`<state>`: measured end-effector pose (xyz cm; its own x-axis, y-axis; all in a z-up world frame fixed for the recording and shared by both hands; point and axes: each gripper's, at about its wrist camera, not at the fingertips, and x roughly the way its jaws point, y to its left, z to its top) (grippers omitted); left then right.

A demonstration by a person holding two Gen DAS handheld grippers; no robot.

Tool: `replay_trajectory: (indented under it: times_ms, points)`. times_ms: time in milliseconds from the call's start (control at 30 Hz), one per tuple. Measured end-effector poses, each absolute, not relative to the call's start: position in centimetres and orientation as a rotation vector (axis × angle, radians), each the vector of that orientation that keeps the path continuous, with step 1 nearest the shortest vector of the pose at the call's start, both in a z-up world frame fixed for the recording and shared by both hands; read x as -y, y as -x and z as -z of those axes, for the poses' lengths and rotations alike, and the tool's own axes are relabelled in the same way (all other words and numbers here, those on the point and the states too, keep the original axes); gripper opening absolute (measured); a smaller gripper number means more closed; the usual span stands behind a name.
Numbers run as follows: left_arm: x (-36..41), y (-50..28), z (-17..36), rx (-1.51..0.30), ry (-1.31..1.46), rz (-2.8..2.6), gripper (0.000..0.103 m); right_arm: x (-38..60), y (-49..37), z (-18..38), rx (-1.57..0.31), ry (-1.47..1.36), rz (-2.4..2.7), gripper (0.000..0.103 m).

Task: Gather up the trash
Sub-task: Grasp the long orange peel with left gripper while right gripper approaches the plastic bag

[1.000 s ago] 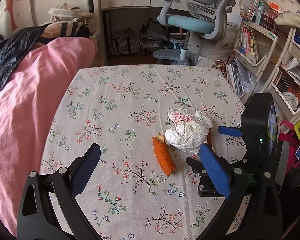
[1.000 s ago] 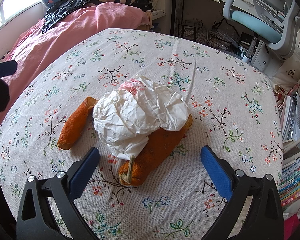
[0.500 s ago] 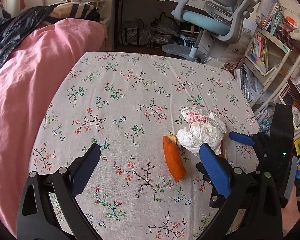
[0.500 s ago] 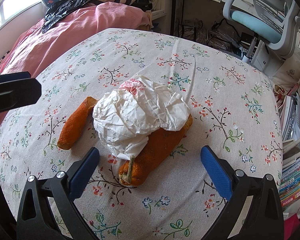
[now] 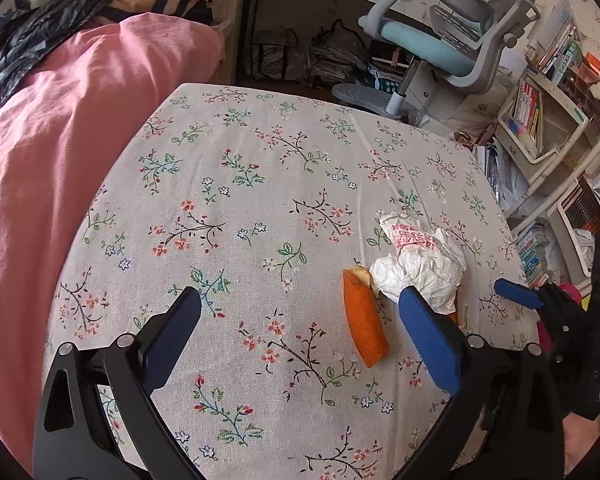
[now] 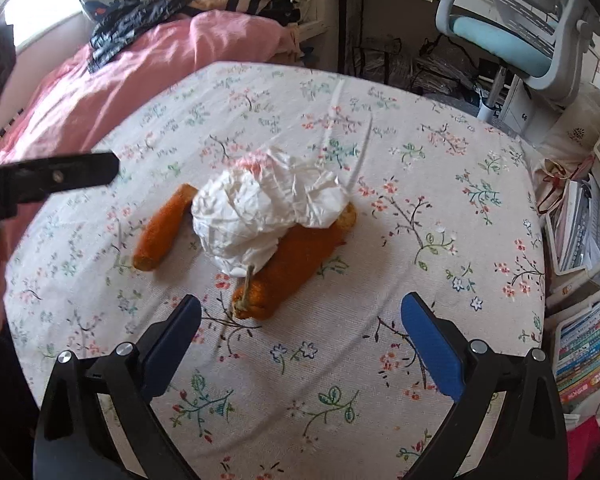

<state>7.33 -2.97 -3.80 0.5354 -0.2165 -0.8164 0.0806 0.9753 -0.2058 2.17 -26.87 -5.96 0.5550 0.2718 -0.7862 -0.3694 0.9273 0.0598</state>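
Observation:
A crumpled white paper wrapper (image 6: 266, 208) lies on the floral tablecloth (image 6: 420, 160), partly on top of a large orange carrot piece with a stem (image 6: 296, 264). A smaller orange carrot piece (image 6: 164, 228) lies just left of it. My right gripper (image 6: 300, 344) is open and empty, close in front of the large piece. My left gripper (image 5: 300, 332) is open and empty above the cloth; the small carrot piece (image 5: 364, 324) and the wrapper (image 5: 420, 264) sit near its right finger. The large piece is mostly hidden in the left wrist view.
A pink bedcover (image 5: 40, 140) borders the table on the left. A grey and blue office chair (image 5: 444, 48) stands beyond the far edge. Bookshelves (image 5: 540, 120) and stacked books crowd the right side. The left gripper's body (image 6: 48, 180) reaches in at the right wrist view's left edge.
My left gripper has moved left and further over the table, so the trash now lies by its right finger. The right gripper has pulled back slightly. Both stay open.

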Motion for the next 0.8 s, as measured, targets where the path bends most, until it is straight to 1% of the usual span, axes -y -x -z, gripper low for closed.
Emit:
replay_trajectory:
  times_ms: [100,200,267,333,433,467,500,567,600,667,700,733,767,800]
  points:
    - [4.1,-7.3,4.7,-1.020,0.128,0.213,0.095,26.8,-2.6,4.8,-0.852,0.115,-0.363,0.096]
    - [5.7,-7.0,5.5,-1.035,0.085,0.264,0.095,26.8,-3.9,5.3,-0.882,0.096,-0.344,0.095]
    - [6.5,-6.9,5.9,-1.031,0.060,0.267,0.092,27.3,-4.4,5.6,-0.896,0.063,-0.339,0.087]
    - [7.2,-7.2,6.4,-1.037,0.050,0.279,0.091,28.0,-4.7,5.8,-0.911,0.009,-0.338,0.084]
    - [8.4,-7.7,7.1,-1.042,0.025,0.310,0.078,28.2,-5.1,6.7,-0.965,-0.038,-0.344,0.081]
    - [8.9,-7.7,7.3,-1.040,0.017,0.334,0.061,28.0,-5.1,7.0,-0.980,-0.031,-0.346,0.080]
    - [9.1,-7.7,7.4,-1.036,0.011,0.352,0.040,27.8,-5.1,7.3,-0.992,-0.026,-0.353,0.079]
    - [9.0,-8.0,7.2,-1.037,0.006,0.356,0.023,27.2,-5.2,7.8,-1.004,-0.019,-0.364,0.077]
    - [8.6,-8.1,7.0,-1.031,0.025,0.353,0.018,27.0,-5.2,7.9,-1.001,-0.012,-0.365,0.076]
    - [7.3,-8.4,6.3,-1.010,0.073,0.340,0.017,26.5,-5.0,7.7,-0.990,0.008,-0.368,0.076]
    - [6.7,-8.5,5.9,-0.999,0.100,0.333,0.017,26.3,-5.1,7.7,-0.987,0.014,-0.376,0.073]
    - [6.0,-8.6,5.6,-0.987,0.124,0.330,0.017,26.2,-5.1,7.6,-0.986,0.018,-0.383,0.068]
    - [5.5,-8.7,5.2,-0.976,0.142,0.325,0.017,25.9,-5.0,7.6,-0.987,0.032,-0.391,0.059]
    - [5.1,-8.7,4.9,-0.965,0.155,0.321,0.016,25.9,-5.1,7.6,-0.987,0.049,-0.395,0.056]
